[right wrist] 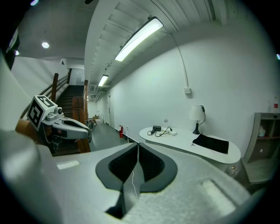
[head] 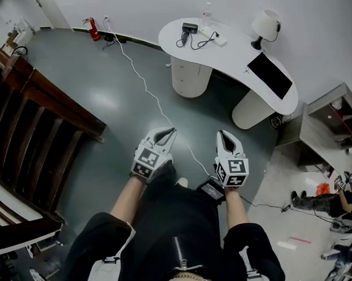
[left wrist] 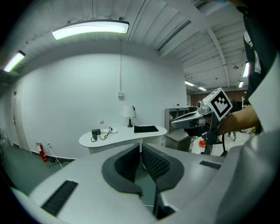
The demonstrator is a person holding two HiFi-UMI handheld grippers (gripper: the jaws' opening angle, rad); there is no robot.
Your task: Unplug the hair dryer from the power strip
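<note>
A white power strip (head: 212,36) lies on the far white curved desk (head: 231,62), with a small black device (head: 189,27) and its black cord beside it; whether that is the hair dryer is too small to tell. The strip (left wrist: 107,130) and device (left wrist: 96,132) also show in the left gripper view, and the same strip (right wrist: 171,132) and device (right wrist: 156,128) in the right gripper view. My left gripper (head: 170,131) (left wrist: 141,148) and right gripper (head: 222,133) (right wrist: 138,146) hover side by side, well short of the desk. Both are shut and hold nothing.
A white cable (head: 150,91) runs across the dark floor from the wall toward my feet. A lamp (head: 266,25) and a black mat (head: 270,74) sit on the desk. A wooden stair railing (head: 41,114) stands at left, a red fire extinguisher (head: 94,30) by the wall, and grey shelving (head: 333,130) at right.
</note>
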